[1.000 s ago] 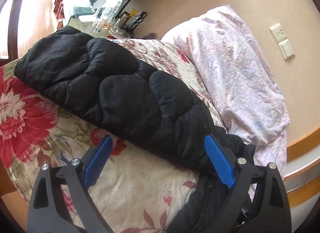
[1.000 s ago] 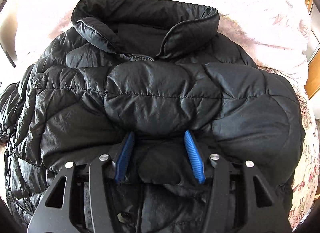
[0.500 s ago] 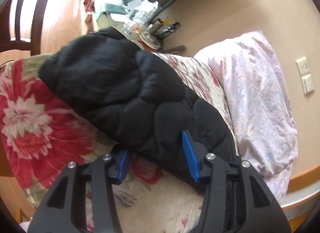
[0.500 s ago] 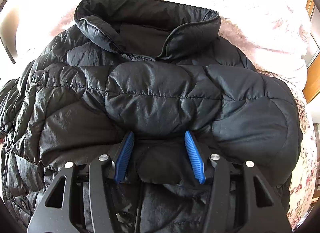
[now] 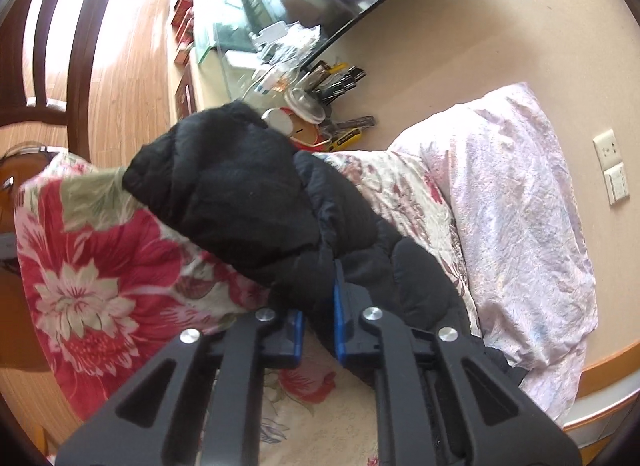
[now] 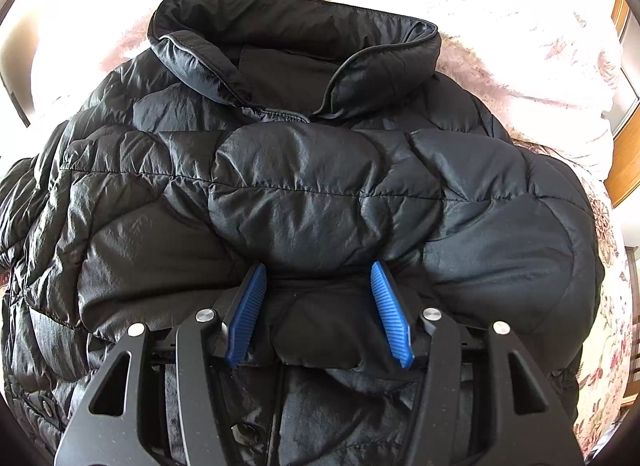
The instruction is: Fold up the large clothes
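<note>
A black quilted puffer jacket [image 6: 300,193] lies front-up on the bed, collar [image 6: 296,37] at the far end. My right gripper [image 6: 318,278] rests on its chest. A puffy fold of the jacket fills the gap between the blue pads [image 6: 390,306], which press on it from both sides. In the left wrist view one sleeve [image 5: 240,193] stretches away across the floral bedspread [image 5: 100,266]. My left gripper [image 5: 318,298] is shut on the near part of that sleeve, with black fabric pinched between its pads and bunched over the tips.
A pale pink quilt [image 5: 520,205] is heaped along the wall on the right. Beyond the sleeve's far end a cluttered bedside table [image 5: 304,105] stands by a glass-topped cabinet. Wall sockets [image 5: 612,169] sit at far right. Wooden floor and a bed rail [image 5: 80,65] lie to the left.
My left gripper moved in over the sleeve and went from wide open to shut on it, bunching the fabric. The right gripper and the jacket body stayed as they were.
</note>
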The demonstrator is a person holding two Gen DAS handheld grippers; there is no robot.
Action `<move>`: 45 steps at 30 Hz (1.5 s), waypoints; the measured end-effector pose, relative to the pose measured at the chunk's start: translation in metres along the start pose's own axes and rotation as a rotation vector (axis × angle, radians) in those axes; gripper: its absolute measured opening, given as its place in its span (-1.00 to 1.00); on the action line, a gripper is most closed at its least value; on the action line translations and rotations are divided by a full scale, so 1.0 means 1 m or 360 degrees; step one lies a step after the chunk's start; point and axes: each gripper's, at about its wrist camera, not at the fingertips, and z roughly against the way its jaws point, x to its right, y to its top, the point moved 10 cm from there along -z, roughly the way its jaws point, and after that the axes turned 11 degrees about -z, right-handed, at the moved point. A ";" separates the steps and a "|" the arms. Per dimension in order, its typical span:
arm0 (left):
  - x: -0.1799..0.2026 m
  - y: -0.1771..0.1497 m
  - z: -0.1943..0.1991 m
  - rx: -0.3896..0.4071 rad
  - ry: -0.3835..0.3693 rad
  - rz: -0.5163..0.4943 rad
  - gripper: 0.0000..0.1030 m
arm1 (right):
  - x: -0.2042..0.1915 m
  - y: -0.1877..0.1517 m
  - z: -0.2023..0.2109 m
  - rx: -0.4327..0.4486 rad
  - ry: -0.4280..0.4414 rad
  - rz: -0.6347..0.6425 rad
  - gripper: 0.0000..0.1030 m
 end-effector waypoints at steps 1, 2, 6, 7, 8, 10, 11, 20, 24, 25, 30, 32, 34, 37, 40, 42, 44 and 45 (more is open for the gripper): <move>0.006 0.003 0.003 0.0007 -0.0003 -0.0028 -0.80 | 0.000 0.000 0.000 0.0001 -0.0006 0.0001 0.11; 0.014 0.007 0.008 0.0026 -0.0012 -0.0061 -0.81 | 0.000 0.000 0.000 0.0003 -0.0015 0.0003 0.13; 0.063 0.023 0.033 0.0129 -0.0079 -0.0236 -0.81 | -0.001 0.000 -0.001 0.0009 -0.0029 0.0006 0.15; 0.078 0.025 0.039 0.0148 -0.0105 -0.0277 -0.81 | 0.000 0.000 -0.001 0.0010 -0.0030 0.0007 0.17; 0.096 0.027 0.048 0.0177 -0.0142 -0.0335 -0.81 | 0.000 0.000 -0.001 0.0010 -0.0030 0.0007 0.19; 0.132 0.027 0.064 0.0226 -0.0214 -0.0443 -0.81 | 0.001 0.001 -0.002 0.0010 -0.0036 0.0004 0.22; 0.154 0.025 0.073 0.0247 -0.0261 -0.0511 -0.81 | 0.002 0.002 -0.002 0.0010 -0.0044 0.0001 0.26; 0.305 -0.056 0.103 0.0166 -0.0652 -0.0965 -0.81 | 0.018 0.011 0.011 -0.0054 0.0167 -0.0113 0.46; 0.348 -0.112 0.100 0.0040 -0.0809 -0.1114 -0.81 | 0.041 0.014 0.035 -0.0024 0.0324 -0.0211 0.53; 0.348 -0.120 0.100 0.0019 -0.0832 -0.1135 -0.81 | 0.050 0.016 0.041 -0.0012 0.0364 -0.0247 0.53; 0.374 -0.184 0.082 -0.0169 -0.0944 -0.1276 -0.81 | 0.090 0.021 0.054 0.0021 0.0408 -0.0450 0.53; 0.382 -0.214 0.070 -0.0287 -0.0986 -0.1314 -0.81 | 0.107 0.025 0.057 0.0052 0.0401 -0.0523 0.53; 0.387 -0.240 0.057 -0.0375 -0.0999 -0.1341 -0.80 | 0.115 0.023 0.060 0.0089 0.0373 -0.0552 0.53; 0.393 -0.276 0.039 -0.0436 -0.0958 -0.1417 -0.69 | 0.128 0.021 0.058 0.0110 0.0355 -0.0606 0.53; 0.393 -0.312 0.021 -0.0516 -0.0897 -0.1513 -0.44 | 0.137 0.020 0.059 0.0124 0.0364 -0.0661 0.53; 0.392 -0.332 0.010 -0.0594 -0.0860 -0.1559 -0.24 | 0.137 0.020 0.062 0.0134 0.0384 -0.0677 0.53; 0.388 -0.346 0.002 -0.0676 -0.0858 -0.1566 0.18 | 0.137 0.020 0.064 0.0147 0.0410 -0.0682 0.53; 0.384 -0.348 0.000 -0.0717 -0.0864 -0.1558 0.29 | 0.136 0.021 0.066 0.0152 0.0426 -0.0679 0.52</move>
